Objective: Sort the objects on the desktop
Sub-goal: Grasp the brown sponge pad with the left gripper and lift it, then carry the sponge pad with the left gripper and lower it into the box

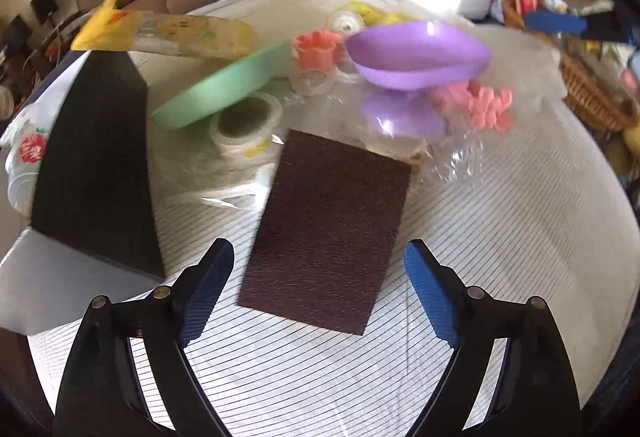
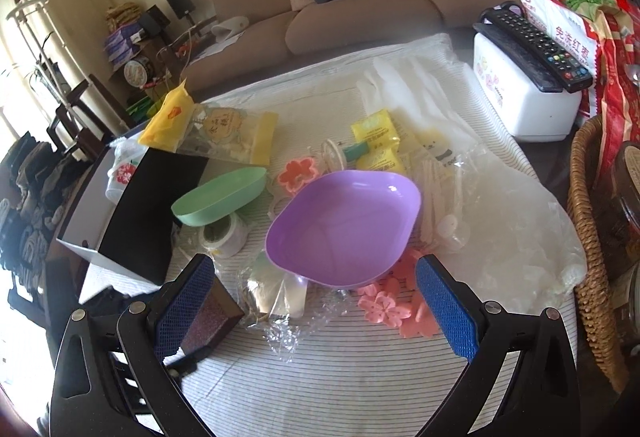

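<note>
**Brown pad lies free between my left jaws**

On the striped tabletop [image 1: 500,237], the black box [image 1: 96,173] stands at the far left. Next to it, the green dish [image 2: 220,199] leans on a tape roll [image 2: 222,235]. My left gripper [image 1: 318,293] has its jaws released, and the dark brown pad [image 1: 328,229] lies flat between them, untouched. The purple bowl [image 2: 344,225] sits centre, with pink flower pieces [image 2: 394,311] at its right. My right gripper [image 2: 316,313] is spread wide too, grasping nothing.
</note>
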Motion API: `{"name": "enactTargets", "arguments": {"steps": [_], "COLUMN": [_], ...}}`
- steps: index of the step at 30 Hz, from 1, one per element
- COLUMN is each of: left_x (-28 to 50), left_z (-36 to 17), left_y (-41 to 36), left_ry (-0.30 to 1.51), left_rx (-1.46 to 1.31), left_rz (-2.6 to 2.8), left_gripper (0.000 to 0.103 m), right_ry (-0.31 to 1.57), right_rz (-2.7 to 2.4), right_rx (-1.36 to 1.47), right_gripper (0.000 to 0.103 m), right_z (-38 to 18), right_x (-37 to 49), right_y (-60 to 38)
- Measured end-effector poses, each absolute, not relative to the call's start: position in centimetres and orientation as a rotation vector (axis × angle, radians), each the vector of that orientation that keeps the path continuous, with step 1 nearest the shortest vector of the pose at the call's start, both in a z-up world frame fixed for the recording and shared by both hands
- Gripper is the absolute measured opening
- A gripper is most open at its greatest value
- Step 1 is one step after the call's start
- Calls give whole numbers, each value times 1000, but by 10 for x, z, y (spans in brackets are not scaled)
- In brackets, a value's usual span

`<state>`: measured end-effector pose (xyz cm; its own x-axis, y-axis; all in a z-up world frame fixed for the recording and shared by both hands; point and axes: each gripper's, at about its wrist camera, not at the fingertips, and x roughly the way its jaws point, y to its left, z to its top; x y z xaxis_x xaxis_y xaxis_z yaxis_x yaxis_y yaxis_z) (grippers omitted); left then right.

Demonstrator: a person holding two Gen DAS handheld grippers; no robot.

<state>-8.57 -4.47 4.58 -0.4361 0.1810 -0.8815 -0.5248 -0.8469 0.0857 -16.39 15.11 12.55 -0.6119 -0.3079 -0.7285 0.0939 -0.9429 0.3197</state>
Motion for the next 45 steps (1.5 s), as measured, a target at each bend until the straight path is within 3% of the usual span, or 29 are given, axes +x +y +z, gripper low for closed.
{"name": "enactTargets", "arguments": {"steps": [3, 4, 9, 15, 20, 24, 28, 36, 45], "left_x": [-89, -91, -96, -73, -81, -122, -172, -229, -247], "left_z": [32, 31, 50, 116, 178, 190, 162, 94, 70], "left_y": [-41, -44, -63, -91, -168, -245, -301, -322, -324], "left_ry": [518, 472, 182, -68, -196, -171, -115, 9, 54], "left_rx": [-1396, -1414, -1428, -1323, -1308, -1453, -1671, -1987, -2062], "left_rz": [2312, 2312, 2322, 2301, 2404, 2561, 2628, 2483, 2457], "left_gripper": [83, 77, 76, 76, 76, 76, 76, 76, 77], "right_ry": [-402, -411, -389, -417, -417, -380, -372, -352, -344], "right_rz": [-2617, -2614, -2604, -2593, -2585, -2570, -2556, -2536, -2503], "right_rx": [1254, 1261, 1278, 1253, 1220, 1210, 1202, 1214, 1251], "right_gripper": [103, 103, 103, 103, 103, 103, 103, 103, 103], "right_z": [125, 123, 120, 125, 134, 138, 140, 136, 123], "right_x": [-165, -166, -167, -166, -162, -158, -158, -165, -178], "right_y": [160, 161, 160, 158, 150, 138, 128, 105, 87]}}
